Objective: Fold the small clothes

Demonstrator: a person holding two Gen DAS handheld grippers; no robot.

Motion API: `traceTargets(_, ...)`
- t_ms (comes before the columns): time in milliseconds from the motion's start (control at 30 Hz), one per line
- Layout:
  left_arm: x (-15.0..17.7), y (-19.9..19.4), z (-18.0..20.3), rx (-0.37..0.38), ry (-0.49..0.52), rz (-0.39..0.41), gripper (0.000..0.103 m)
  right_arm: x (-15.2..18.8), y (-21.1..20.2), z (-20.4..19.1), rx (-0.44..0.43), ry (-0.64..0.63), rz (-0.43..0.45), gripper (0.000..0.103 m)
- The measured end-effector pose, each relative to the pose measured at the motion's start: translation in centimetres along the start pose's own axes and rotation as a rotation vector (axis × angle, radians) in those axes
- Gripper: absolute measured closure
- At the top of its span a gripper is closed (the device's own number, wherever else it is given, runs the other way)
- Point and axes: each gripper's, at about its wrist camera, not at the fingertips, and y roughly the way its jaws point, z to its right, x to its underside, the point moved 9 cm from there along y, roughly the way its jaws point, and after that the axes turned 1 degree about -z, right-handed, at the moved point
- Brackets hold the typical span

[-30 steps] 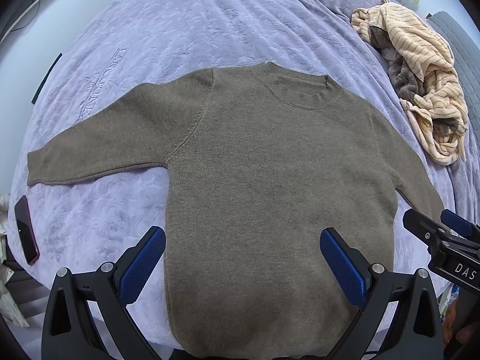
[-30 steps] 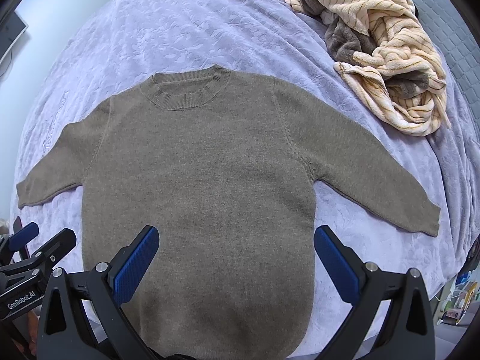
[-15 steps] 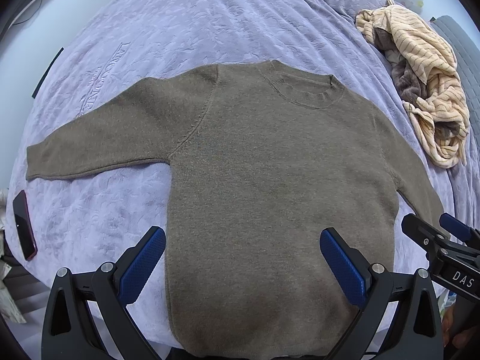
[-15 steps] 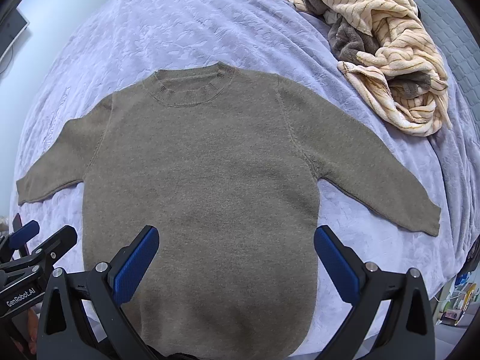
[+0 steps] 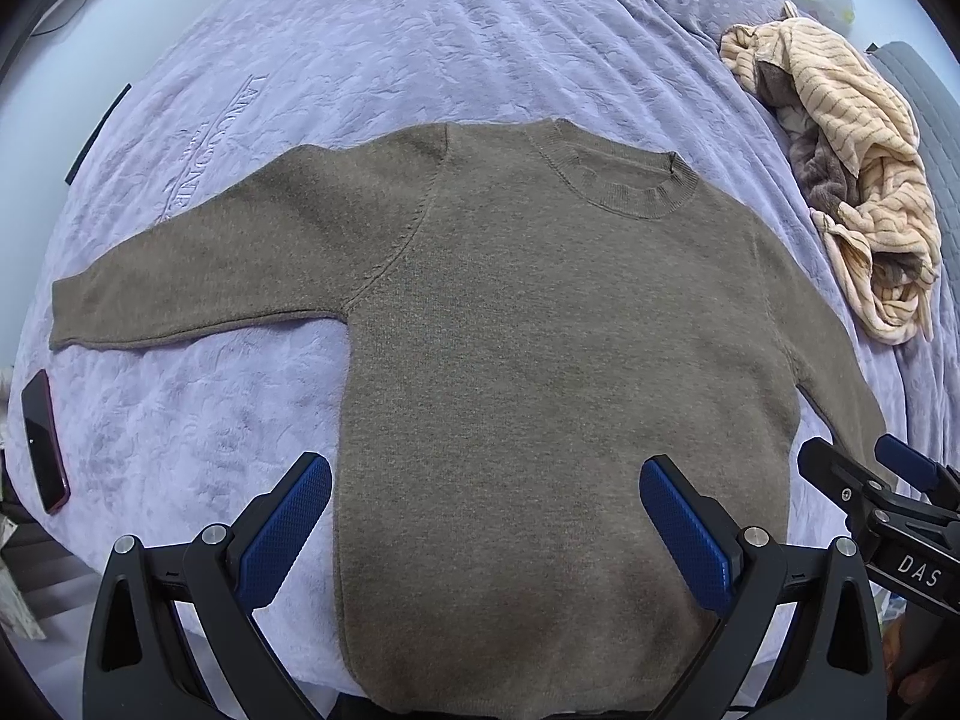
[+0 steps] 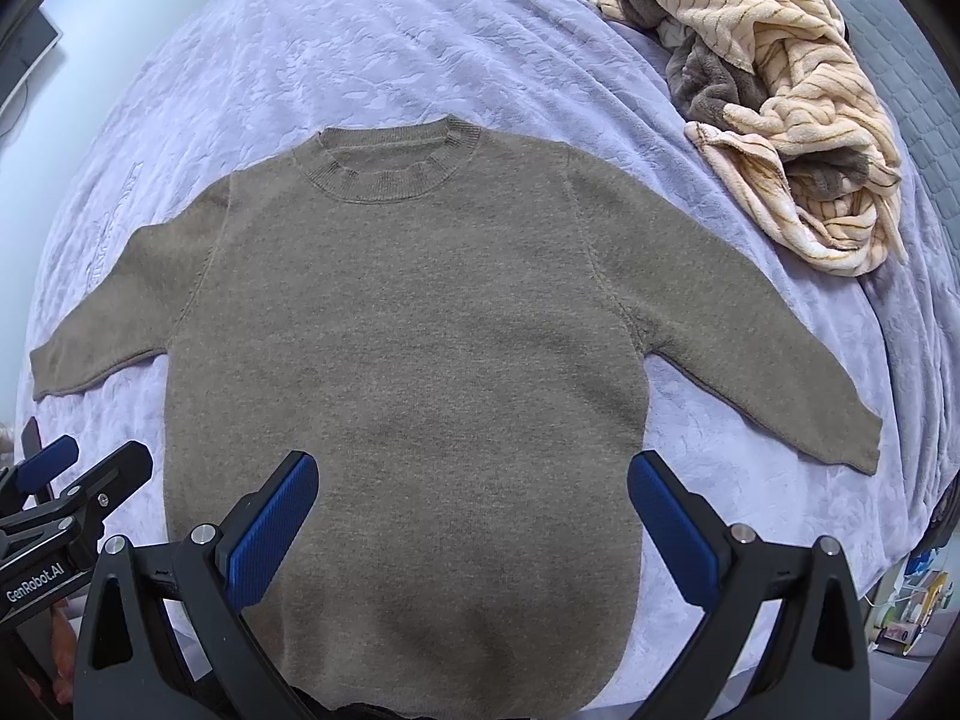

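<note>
**Sweater lies flat, both grippers spread wide above its hem**

Left wrist view: the left gripper [image 5: 485, 519] hovers with its jaws wide apart and empty over the lower body of the brown sweater [image 5: 540, 330], which lies flat on the bed [image 5: 390, 48], collar away from the gripper. One sleeve stretches far left.

Right wrist view: the right gripper [image 6: 472, 516] is equally wide and empty over the same hem. The knit looks soft, light and limp; a cuff or shoulder edge seems the best hold.

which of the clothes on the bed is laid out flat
The brown sweater, spread flat with both sleeves out. The striped cream garment lies crumpled in a heap beyond it.
</note>
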Motion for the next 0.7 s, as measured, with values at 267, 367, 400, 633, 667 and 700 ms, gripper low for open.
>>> traceTargets(267, 0.1, 0.2, -0.6, 0.01, -0.015, -0.003, 0.0, 0.2, 0.2, -0.8, 0.002, -0.016, -0.009, 0.0)
traceTargets(367, 0.0, 0.4, -1.0, 0.014, -0.024, -0.005, 0.0, 0.2, 0.2, -1.0, 0.005, -0.022, -0.01, 0.0)
traceTargets(400, 0.0, 0.4, -1.1, 0.015, -0.027, -0.005, 0.0, 0.2, 0.2, -1.2, 0.006, -0.025, -0.011, 0.0)
traceTargets(633, 0.1, 1.4, -2.9, 0.019, -0.058, -0.014, 0.0, 0.1, 0.8, -2.3, 0.001, -0.038, -0.017, 0.0)
traceTargets(667, 0.2, 1.7, -3.3, 0.019, -0.065, -0.016, 0.0, 0.1, 0.9, -2.5, 0.0, -0.041, -0.021, 0.0)
traceTargets(700, 0.2, 1.9, -3.7, 0.021, -0.071, -0.017, 0.0, 0.2, 1.2, -3.0, -0.001, -0.046, -0.024, 0.0)
